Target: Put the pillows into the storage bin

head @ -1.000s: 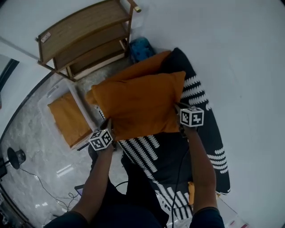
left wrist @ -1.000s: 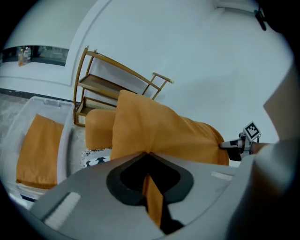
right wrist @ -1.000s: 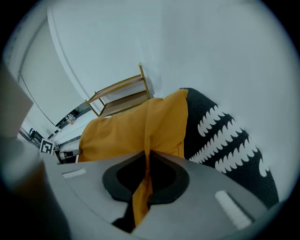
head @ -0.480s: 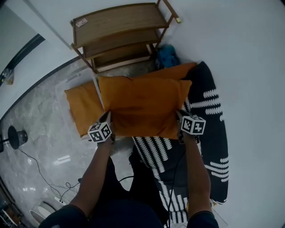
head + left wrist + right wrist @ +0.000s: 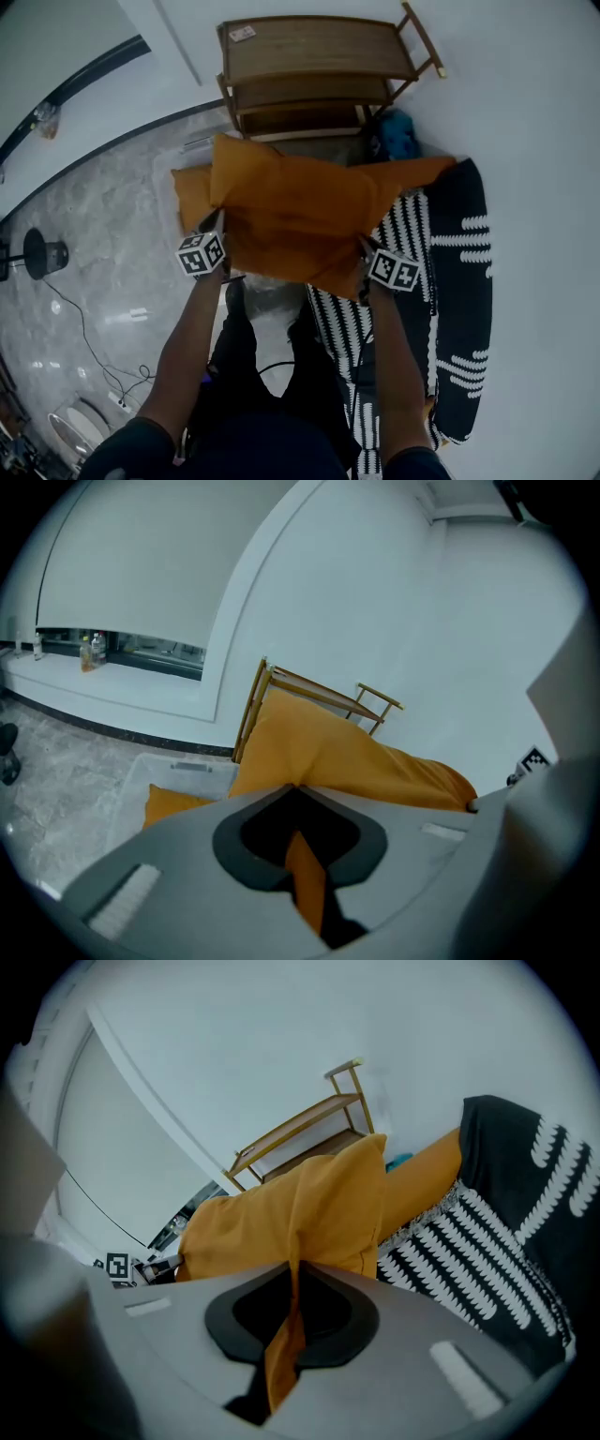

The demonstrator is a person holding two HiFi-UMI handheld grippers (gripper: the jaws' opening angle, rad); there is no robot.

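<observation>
No legible word, number or brand was found in any view. A small pale label point(image 5: 243, 34) was noted on the top board of the wooden shelf point(image 5: 319, 49); its print was too small to read. The left cube point(image 5: 201, 254) on the left hand-held gripper point(image 5: 227, 271) and the right cube point(image 5: 393, 270) on the right hand-held gripper point(image 5: 364, 259) carried black-and-white square coded markers, patterns only, without letters or digits. One such marker point(image 5: 532, 758) showed at the right of the left gripper view, another point(image 5: 116, 1265) at the left of the right gripper view. A bottle point(image 5: 90, 652) on the ledge point(image 5: 122, 682) was too small for any print to be made out.
</observation>
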